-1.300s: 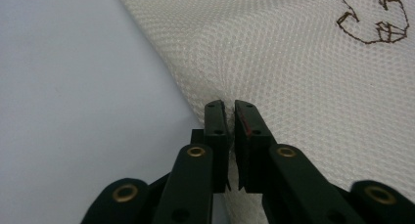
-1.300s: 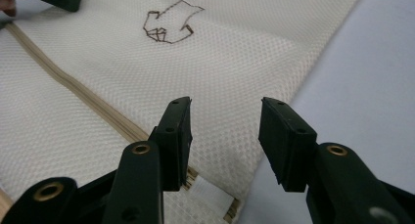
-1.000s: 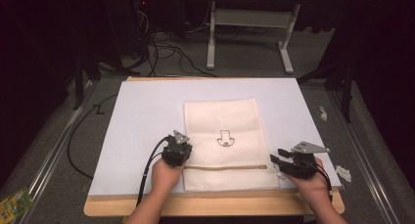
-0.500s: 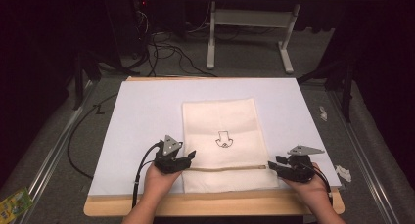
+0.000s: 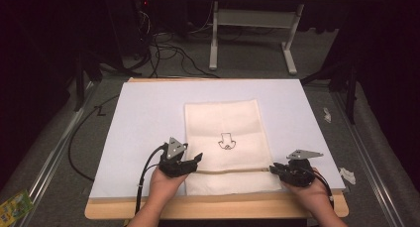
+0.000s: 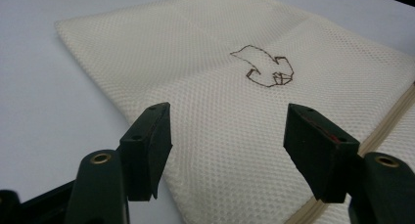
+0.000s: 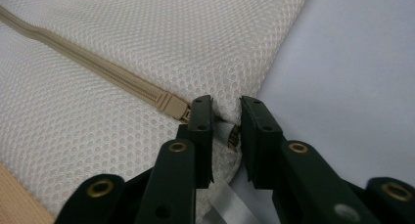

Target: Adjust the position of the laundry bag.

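Right gripper (image 7: 226, 119): jaws drawn narrow, pinching a fold of the mesh bag (image 7: 147, 53) at its right edge, just beside the tan zipper pull (image 7: 172, 107). A small dark metal piece sits between the jaws; cannot tell what it is. In the high view the right gripper (image 5: 273, 169) is at the bag's near right corner, held in a hand (image 5: 309, 192), with a grey three-cornered plate on top.

Left gripper (image 6: 227, 136): jaws spread wide, holding nothing, hovering over the bag's left edge with mesh between and beneath them. Whether the tips touch the cloth, cannot tell. In the high view the left gripper (image 5: 198, 160) is at the bag's near left side, level with the zipper, held in a hand (image 5: 163, 185), cable trailing off the near left.

Mesh bag (image 5: 228, 145): cream, honeycomb weave, lying flat, long axis running near to far, on a white sheet (image 5: 143, 123) covering the table (image 5: 213, 207). Tan zipper (image 5: 233, 170) runs left to right across the near end, between the two grippers.

Markings: a small dark stitched outline figure (image 5: 227, 141) at the bag's centre, seen closer in the left gripper view (image 6: 264, 66). No readable lettering or brand on it.

Outward: crumpled white scrap (image 5: 347, 175) at the sheet's right near corner. Green and yellow packet (image 5: 11, 207) on the floor at far left, print too small to read.
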### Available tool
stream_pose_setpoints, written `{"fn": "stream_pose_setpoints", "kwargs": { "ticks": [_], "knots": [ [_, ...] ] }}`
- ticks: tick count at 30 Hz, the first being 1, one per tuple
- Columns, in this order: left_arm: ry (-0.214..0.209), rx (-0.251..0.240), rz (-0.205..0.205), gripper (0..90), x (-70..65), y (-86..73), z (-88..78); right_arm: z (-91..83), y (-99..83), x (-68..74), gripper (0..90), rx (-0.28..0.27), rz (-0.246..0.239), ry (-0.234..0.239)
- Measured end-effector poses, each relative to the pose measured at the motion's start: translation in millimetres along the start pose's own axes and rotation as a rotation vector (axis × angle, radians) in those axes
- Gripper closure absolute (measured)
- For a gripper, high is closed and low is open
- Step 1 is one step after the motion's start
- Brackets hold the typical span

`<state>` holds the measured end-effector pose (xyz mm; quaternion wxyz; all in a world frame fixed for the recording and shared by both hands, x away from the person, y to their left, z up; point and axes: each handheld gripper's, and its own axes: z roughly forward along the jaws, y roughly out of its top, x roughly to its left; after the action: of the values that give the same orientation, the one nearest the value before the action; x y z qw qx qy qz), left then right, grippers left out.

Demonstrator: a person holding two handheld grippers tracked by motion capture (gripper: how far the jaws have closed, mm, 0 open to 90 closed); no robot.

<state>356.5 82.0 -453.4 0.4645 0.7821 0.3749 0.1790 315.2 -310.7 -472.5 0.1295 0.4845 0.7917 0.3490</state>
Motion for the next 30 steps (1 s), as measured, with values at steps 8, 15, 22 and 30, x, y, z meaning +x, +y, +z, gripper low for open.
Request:
{"fn": "stream_pose_setpoints", "kwargs": {
  "ticks": [8,15,22,30],
  "knots": [
    [-0.076,-0.005,0.008,36.7,-11.3,4.6,2.2,-1.4,2.3,3.9,84.4,0.002,-0.054,0.01],
    [-0.128,-0.025,0.053,39.7,-27.8,9.7,4.0,-6.1,5.5,8.3,84.6,-0.027,-0.082,0.011],
    [-0.197,0.023,0.075,39.9,-53.7,15.9,12.8,-13.0,12.4,11.8,84.6,-0.07,-0.104,0.026],
    [-0.305,0.026,0.046,44.5,-88.2,27.8,35.1,-18.8,15.6,13.2,84.7,-0.11,-0.107,0.026]
  ]
}}
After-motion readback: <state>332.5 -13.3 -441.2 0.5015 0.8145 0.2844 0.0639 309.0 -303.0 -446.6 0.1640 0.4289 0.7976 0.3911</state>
